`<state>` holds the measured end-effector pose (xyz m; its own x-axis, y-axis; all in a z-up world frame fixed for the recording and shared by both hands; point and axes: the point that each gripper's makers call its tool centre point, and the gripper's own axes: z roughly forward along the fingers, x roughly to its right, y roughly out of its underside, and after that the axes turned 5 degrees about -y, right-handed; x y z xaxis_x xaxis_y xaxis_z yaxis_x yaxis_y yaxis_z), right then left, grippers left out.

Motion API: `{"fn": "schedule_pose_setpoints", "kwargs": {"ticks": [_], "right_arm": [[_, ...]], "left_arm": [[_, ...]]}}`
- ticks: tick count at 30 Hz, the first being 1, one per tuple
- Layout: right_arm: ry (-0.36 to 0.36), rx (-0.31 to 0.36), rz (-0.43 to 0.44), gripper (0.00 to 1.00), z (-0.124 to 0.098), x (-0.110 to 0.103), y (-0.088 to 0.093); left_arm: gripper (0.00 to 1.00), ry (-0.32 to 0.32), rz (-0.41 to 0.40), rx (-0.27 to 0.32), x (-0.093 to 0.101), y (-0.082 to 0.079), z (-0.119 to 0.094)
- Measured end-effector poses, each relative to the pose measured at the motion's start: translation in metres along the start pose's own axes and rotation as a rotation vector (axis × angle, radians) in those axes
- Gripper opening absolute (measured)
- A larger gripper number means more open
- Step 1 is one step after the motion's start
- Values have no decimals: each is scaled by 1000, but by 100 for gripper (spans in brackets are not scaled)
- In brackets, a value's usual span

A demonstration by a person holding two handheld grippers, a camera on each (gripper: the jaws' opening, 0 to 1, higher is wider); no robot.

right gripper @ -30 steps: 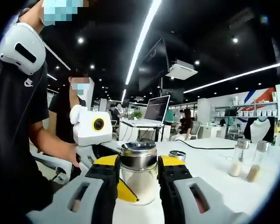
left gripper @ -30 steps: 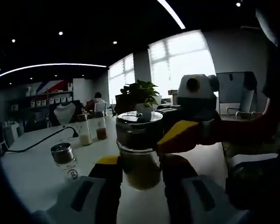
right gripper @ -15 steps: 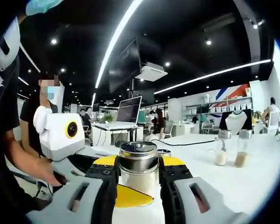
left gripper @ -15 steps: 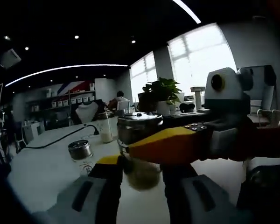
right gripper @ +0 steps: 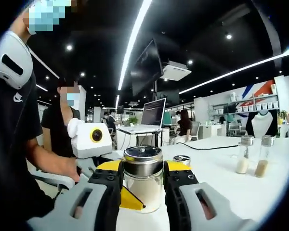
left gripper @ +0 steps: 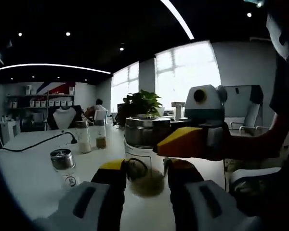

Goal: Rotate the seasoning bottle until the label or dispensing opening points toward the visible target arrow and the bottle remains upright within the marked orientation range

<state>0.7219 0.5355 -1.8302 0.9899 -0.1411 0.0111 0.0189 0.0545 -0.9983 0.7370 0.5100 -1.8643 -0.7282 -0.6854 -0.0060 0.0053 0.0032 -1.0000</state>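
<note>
The seasoning bottle (left gripper: 143,144) is a clear glass jar with a steel lid and pale yellowish seasoning in its base. It stands upright over the white table (left gripper: 29,173). My left gripper (left gripper: 145,169) is shut on its lower glass body. My right gripper (left gripper: 183,142) reaches in from the right, its yellow tip against the jar just under the lid. In the right gripper view the same bottle (right gripper: 143,180) sits between the black-and-yellow pads of my right gripper (right gripper: 143,172), shut at lid height. My left gripper (right gripper: 127,199) comes in from the left low down.
A small steel-lidded jar (left gripper: 62,161) stands left of the bottle, with two tall shakers (left gripper: 84,137) and a black cable (left gripper: 33,144) behind it. A potted plant (left gripper: 142,103) is beyond. A person's arm (right gripper: 48,159) is on the left, with a laptop (right gripper: 151,115) further back.
Both views have swung with the hands. In the left gripper view the right gripper's yellow finger has drawn back from across the jar to its right side. Both grippers remain on the bottle.
</note>
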Motion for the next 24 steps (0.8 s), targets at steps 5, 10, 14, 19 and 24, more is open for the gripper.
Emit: {"fn": "schedule_pose_setpoints", "kwargs": {"ticks": [5, 10, 14, 19, 24], "right_arm": [[-86, 20, 23, 30, -8, -8, -7], [-183, 24, 37, 30, -15, -18, -10], [-230, 38, 35, 30, -19, -23, -13], [-214, 38, 59, 31, -19, -20, -10], [-111, 55, 63, 31, -14, -6, -5]], "left_arm": [[36, 108, -54, 22, 13, -7, -1], [36, 228, -138, 12, 27, -7, -3], [37, 263, -127, 6, 32, -7, -1], [35, 210, -75, -16, 28, -3, 1], [34, 106, -71, -25, 18, 0, 5]]}}
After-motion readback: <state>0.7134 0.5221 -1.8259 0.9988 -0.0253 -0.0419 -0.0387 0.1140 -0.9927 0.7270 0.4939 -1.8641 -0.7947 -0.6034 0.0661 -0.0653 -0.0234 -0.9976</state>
